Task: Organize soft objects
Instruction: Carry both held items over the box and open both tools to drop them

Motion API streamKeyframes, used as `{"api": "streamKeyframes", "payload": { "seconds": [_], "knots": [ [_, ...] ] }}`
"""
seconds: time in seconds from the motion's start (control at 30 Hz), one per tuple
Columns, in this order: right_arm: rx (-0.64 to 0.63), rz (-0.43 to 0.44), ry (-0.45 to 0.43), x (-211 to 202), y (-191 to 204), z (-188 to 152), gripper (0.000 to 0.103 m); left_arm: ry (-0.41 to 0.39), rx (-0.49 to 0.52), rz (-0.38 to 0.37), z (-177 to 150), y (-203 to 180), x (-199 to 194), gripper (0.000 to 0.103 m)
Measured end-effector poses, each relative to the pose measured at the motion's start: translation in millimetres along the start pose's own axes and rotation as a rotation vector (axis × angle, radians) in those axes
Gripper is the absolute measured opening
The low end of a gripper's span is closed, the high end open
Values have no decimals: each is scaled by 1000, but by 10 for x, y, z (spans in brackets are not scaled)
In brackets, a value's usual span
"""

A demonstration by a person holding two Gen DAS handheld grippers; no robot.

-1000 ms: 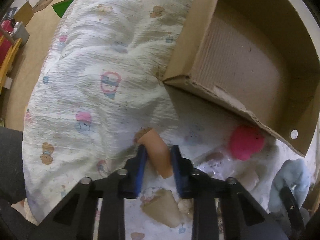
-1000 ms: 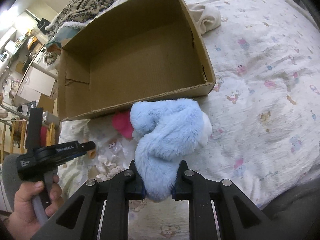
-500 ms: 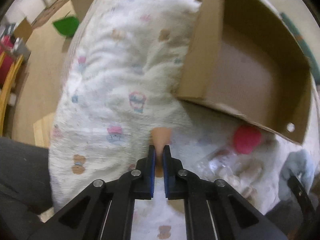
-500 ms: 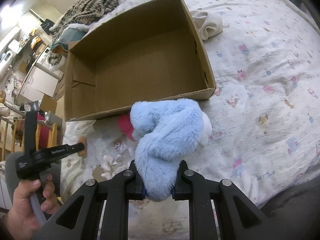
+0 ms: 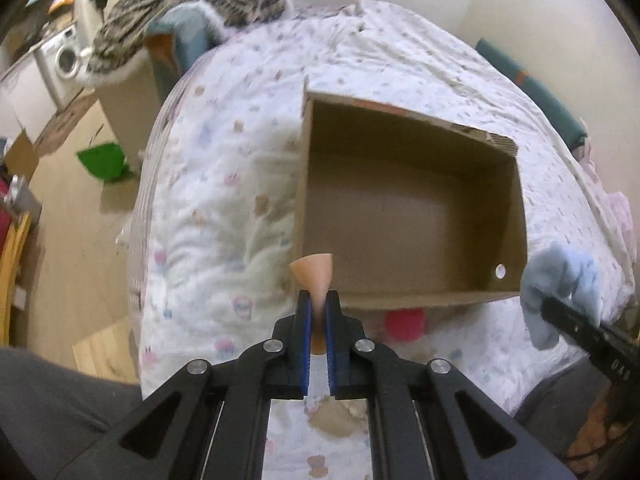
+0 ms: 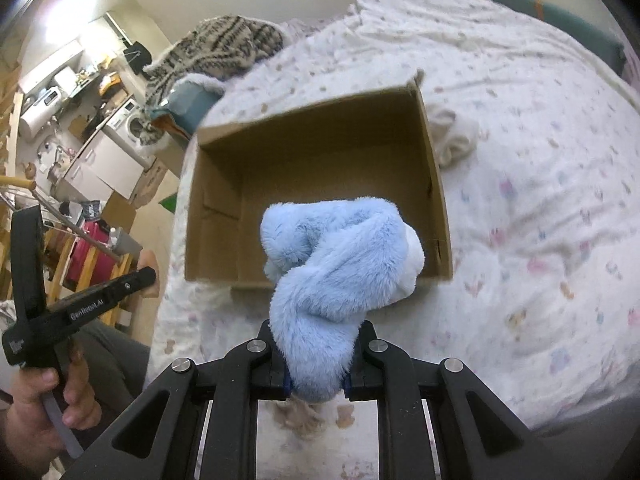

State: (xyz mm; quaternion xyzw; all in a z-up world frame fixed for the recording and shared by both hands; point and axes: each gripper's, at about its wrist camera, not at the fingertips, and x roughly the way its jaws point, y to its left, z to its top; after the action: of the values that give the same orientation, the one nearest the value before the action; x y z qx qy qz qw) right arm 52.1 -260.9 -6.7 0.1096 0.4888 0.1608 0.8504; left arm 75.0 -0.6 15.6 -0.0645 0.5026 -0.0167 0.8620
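**A:** Right, item one: left gripper (image 5: 316, 300). Condition?

**B:** Fingers pressed almost together, pinching a small peach-coloured soft piece (image 5: 313, 276). A second ago they were only closing around it while it lay on the quilt; now the wide end sticks up clear of the bedding, in front of the near wall of the cardboard box (image 5: 516, 216).

**A:** Item two: right gripper (image 6: 316, 380).

**B:** Fingers clamped on the lower end of a blue plush toy (image 6: 340, 256). Same grip as before, but the toy has come up off the bed and now hangs in front of the box opening rather than resting below its near wall.

**A:** Item three: receptacle.

**B:** Box sits open-topped on the patterned quilt (image 6: 540, 208), nothing visible inside. Both views look down into it more squarely than they did a second ago.

**A:** Items outstanding?

**B:** One pink soft ball (image 5: 404, 322) on the quilt, just outside the near wall. A cream cloth (image 6: 454, 136) lies beside the far right wall.

**A:** Assessment?

**B:** Both pickups look complete. Likely next: carry over the rim and release. Nothing is stowed yet.
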Motion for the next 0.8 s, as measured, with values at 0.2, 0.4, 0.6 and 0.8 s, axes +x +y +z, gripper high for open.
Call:
{"api": "streamKeyframes", "payload": {
  "seconds": [0.2, 0.4, 0.6, 0.8],
  "knots": [
    [-40, 5, -46, 6, 81, 201, 18, -29, 52, -4, 151, -186, 42, 6],
    [-57, 8, -78, 122, 53, 308, 18, -45, 109, 0, 341, -359, 197, 6],
    [-54, 0, -76, 326, -14, 414, 18, -52, 142, 12, 468, -460, 376, 6],
    [-47, -16, -64, 526, -67, 423, 18, -57, 173, 40, 485, -478, 630, 6]
  ]
}}
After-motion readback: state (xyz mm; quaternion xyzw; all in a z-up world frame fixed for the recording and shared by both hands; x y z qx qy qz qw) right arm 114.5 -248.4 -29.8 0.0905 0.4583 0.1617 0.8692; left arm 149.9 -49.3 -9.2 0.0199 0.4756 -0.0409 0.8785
